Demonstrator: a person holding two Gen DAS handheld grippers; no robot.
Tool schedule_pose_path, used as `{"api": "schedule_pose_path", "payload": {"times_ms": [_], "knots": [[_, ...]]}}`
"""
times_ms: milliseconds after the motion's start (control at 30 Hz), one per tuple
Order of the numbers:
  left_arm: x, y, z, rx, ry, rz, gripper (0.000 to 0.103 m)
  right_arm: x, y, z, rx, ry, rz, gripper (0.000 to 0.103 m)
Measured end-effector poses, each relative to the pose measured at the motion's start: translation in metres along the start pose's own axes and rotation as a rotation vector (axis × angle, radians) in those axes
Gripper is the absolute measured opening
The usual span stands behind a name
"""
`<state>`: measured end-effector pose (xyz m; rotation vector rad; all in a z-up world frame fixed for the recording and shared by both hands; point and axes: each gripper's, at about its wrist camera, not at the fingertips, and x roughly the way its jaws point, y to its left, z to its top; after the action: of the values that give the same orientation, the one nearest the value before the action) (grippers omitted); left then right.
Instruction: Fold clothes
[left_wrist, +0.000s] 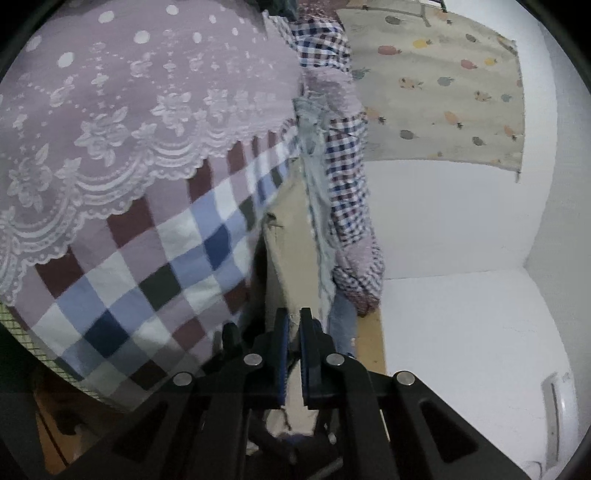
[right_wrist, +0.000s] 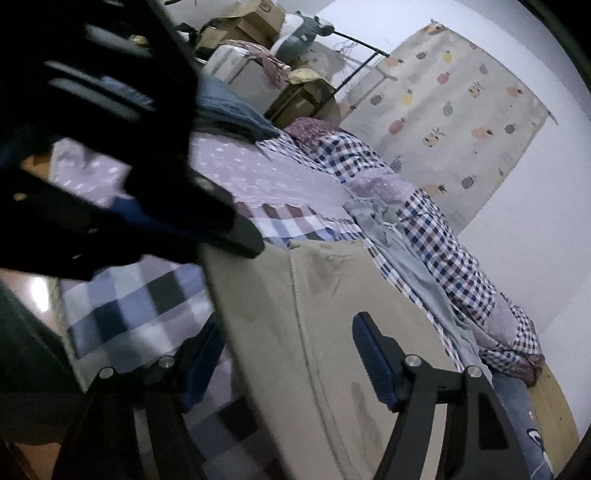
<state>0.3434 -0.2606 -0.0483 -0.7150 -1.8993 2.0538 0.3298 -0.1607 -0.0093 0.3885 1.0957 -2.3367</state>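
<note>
A beige garment (left_wrist: 286, 254) lies on the bed, and my left gripper (left_wrist: 294, 326) is shut on its edge, the cloth running up between the blue pads. In the right wrist view the beige garment (right_wrist: 325, 332) fills the lower middle. My right gripper (right_wrist: 288, 352) stands open over it, with one finger on each side of the cloth. The left gripper (right_wrist: 236, 236) shows there as a dark blur at the garment's upper left corner. A crumpled light blue-grey garment (right_wrist: 388, 232) lies just beyond the beige one.
The bed has a large-check quilt (left_wrist: 159, 266) with a lace-trimmed mauve top (left_wrist: 122, 96). A small-check blanket (right_wrist: 443, 251) is bunched along the wall side. A pineapple-print cloth (right_wrist: 454, 122) hangs on the white wall. Boxes and bags (right_wrist: 255, 22) are piled beyond the bed. A wooden bed edge (right_wrist: 554, 406) shows.
</note>
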Motion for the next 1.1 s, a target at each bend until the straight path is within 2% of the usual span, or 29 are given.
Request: {"api": "schedule_pose_path", "payload": {"times_ms": [33, 67, 100, 133, 167, 300, 400, 467, 500, 533, 567, 600, 700, 833, 1100], "knots": [[0.000, -0.002, 0.000, 0.006, 0.003, -0.011, 0.003, 0.005, -0.002, 0.002, 0.003, 0.006, -0.001, 0.072], [0.000, -0.003, 0.000, 0.008, 0.006, -0.017, 0.003, 0.009, -0.005, 0.004, 0.011, 0.017, 0.001, 0.066], [0.000, -0.004, 0.001, 0.010, 0.008, -0.023, 0.003, 0.013, -0.008, 0.005, 0.020, 0.030, 0.002, 0.051], [0.000, -0.004, 0.001, 0.012, 0.011, -0.028, 0.003, 0.017, -0.011, 0.006, 0.029, 0.044, 0.004, 0.043], [0.001, -0.004, 0.002, 0.010, 0.012, -0.028, 0.003, 0.021, -0.014, 0.007, 0.038, 0.057, 0.005, 0.030], [0.006, -0.006, 0.008, 0.005, 0.015, -0.023, 0.004, 0.036, -0.028, 0.010, 0.080, 0.103, 0.015, 0.006], [0.007, -0.008, 0.013, 0.005, 0.010, -0.011, 0.004, 0.042, -0.037, 0.011, 0.090, 0.114, 0.034, 0.003], [0.008, -0.010, 0.018, 0.009, 0.003, -0.004, 0.007, 0.039, -0.044, 0.012, 0.099, 0.103, 0.043, 0.003], [0.010, -0.011, 0.022, 0.011, 0.003, 0.004, 0.016, 0.037, -0.047, 0.012, 0.107, 0.098, 0.047, 0.003], [0.012, -0.012, 0.026, 0.012, 0.002, 0.012, 0.034, 0.035, -0.051, 0.013, 0.118, 0.093, 0.052, 0.003], [0.015, -0.012, 0.030, 0.013, 0.001, 0.020, 0.046, 0.034, -0.053, 0.013, 0.127, 0.088, 0.057, 0.003], [0.017, -0.013, 0.035, 0.014, 0.000, 0.027, 0.062, 0.029, -0.055, 0.013, 0.135, 0.085, 0.059, 0.003], [0.026, -0.016, 0.050, 0.015, 0.009, 0.044, 0.064, 0.025, -0.063, 0.015, 0.163, 0.081, 0.073, 0.003], [0.057, -0.033, 0.076, 0.080, 0.085, 0.045, 0.067, 0.019, -0.073, 0.015, 0.191, 0.076, 0.081, 0.003], [0.128, -0.060, 0.096, 0.207, 0.298, 0.178, 0.068, 0.014, -0.094, 0.018, 0.248, 0.072, 0.105, 0.003]]}}
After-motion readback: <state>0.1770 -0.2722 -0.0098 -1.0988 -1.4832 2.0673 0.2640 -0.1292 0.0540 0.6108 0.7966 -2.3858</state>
